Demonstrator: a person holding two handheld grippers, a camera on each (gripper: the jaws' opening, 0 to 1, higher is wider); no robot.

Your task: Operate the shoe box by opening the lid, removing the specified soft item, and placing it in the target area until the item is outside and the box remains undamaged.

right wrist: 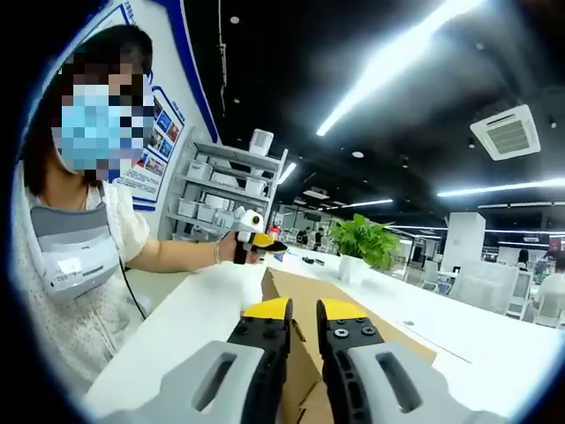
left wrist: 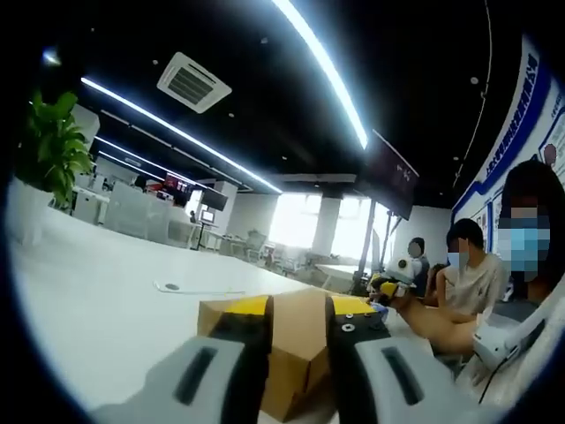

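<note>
Plant [left wrist: 48,146] sits far left in your left gripper view, in a white pot at the table's far edge. White table [left wrist: 106,300] runs across toward the middle, with a small flat item lying on it, too small to identify. Your left gripper [left wrist: 298,322] is low centre, jaws a little apart with a corner of the shoe box [left wrist: 300,353] between them; cannot tell if the pads actually touch the cardboard. Box is brown cardboard, lying on the table right at the jaw tips. Whether the lid is open can't be read from here. Right of the box, a yellow-and-black gripper [left wrist: 386,288] is held by a seated person, with more people [left wrist: 472,269] along the right edge.

In your right gripper view, a person [right wrist: 79,238] is at left, arm stretched out holding that yellow-and-black gripper [right wrist: 252,238] above the table [right wrist: 194,318]. Your right gripper [right wrist: 303,322] is bottom centre, jaws a narrow gap apart, straddling the near edge of the shoe box [right wrist: 353,314]; contact not clear. Box runs away from the jaws toward a potted plant [right wrist: 362,243]. Shelving with boxes stands behind the person's arm.
</note>
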